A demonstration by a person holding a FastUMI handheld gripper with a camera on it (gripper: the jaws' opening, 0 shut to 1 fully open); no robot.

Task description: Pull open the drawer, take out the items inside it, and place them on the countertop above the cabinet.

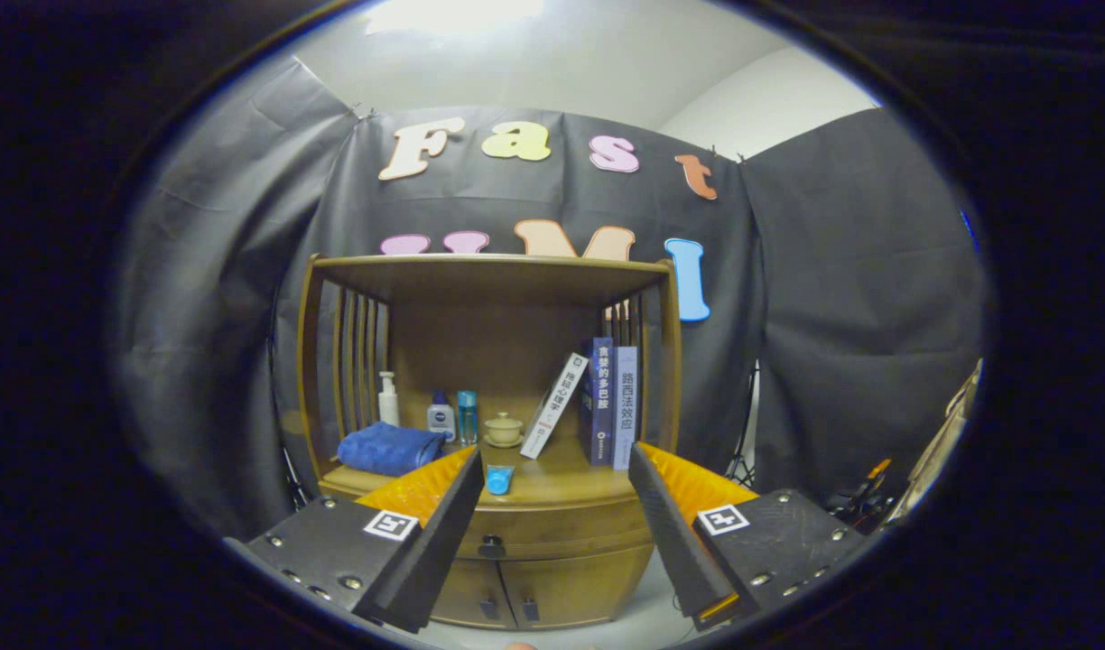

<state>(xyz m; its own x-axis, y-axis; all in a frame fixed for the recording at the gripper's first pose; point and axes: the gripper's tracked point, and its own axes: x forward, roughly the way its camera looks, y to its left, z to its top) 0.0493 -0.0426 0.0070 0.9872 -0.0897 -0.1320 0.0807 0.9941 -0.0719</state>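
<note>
A wooden cabinet [489, 307] with an open shelf stands ahead against the booth's cloth wall. Its drawer [552, 528] sits closed under the countertop [561, 487], with a dark knob [491, 545] at the middle of its front. My gripper [552, 460] is open and holds nothing. The knob lies between my fingers and some way beyond them. A small blue tube [499, 478] lies on the countertop near the front edge. The inside of the drawer is hidden.
On the countertop are a folded blue towel [388, 449], a white pump bottle [388, 398], two small bottles [453, 417], a small lidded cup [504, 429] and several books [598, 402]. Two lower doors [516, 596] sit beneath the drawer. Gear lies on the floor at the right [864, 492].
</note>
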